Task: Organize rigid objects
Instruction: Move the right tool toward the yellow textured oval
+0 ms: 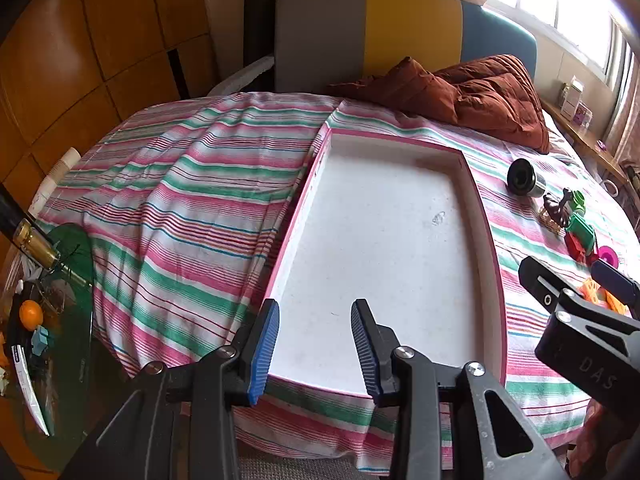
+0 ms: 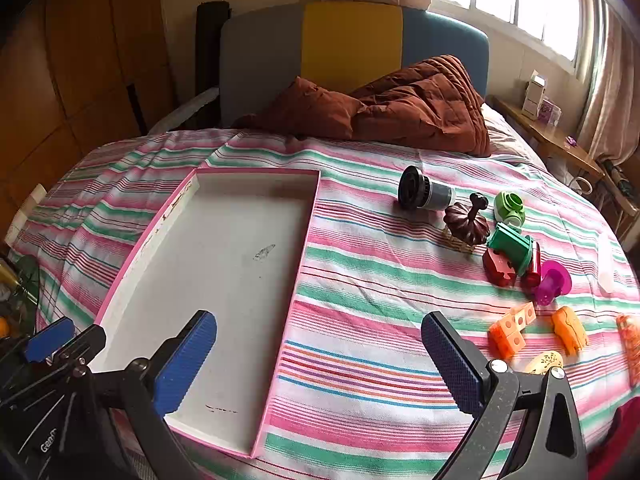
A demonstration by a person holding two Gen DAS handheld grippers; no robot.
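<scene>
A shallow white tray with a pink rim [image 1: 485,216] [image 2: 313,216] lies on the striped bedspread with nothing in it. To its right several toys are scattered: a black and grey cylinder [image 2: 424,193] [image 1: 524,178], a dark brown pumpkin figure [image 2: 466,224], two green pieces [image 2: 510,242], a red block [image 2: 498,267], a magenta spool [image 2: 554,280] and orange blocks [image 2: 512,328]. My left gripper [image 1: 316,320] hovers over the tray's near end, jaws partly apart and holding nothing. My right gripper [image 2: 318,324] stands wide open over the tray's right rim, left of the orange blocks.
A rumpled brown quilt [image 2: 420,108] lies at the head of the bed before a grey, yellow and blue headboard [image 2: 352,40]. A green glass side table [image 1: 68,320] with an orange and clutter stands left of the bed. A wooden shelf [image 2: 552,136] runs under the window.
</scene>
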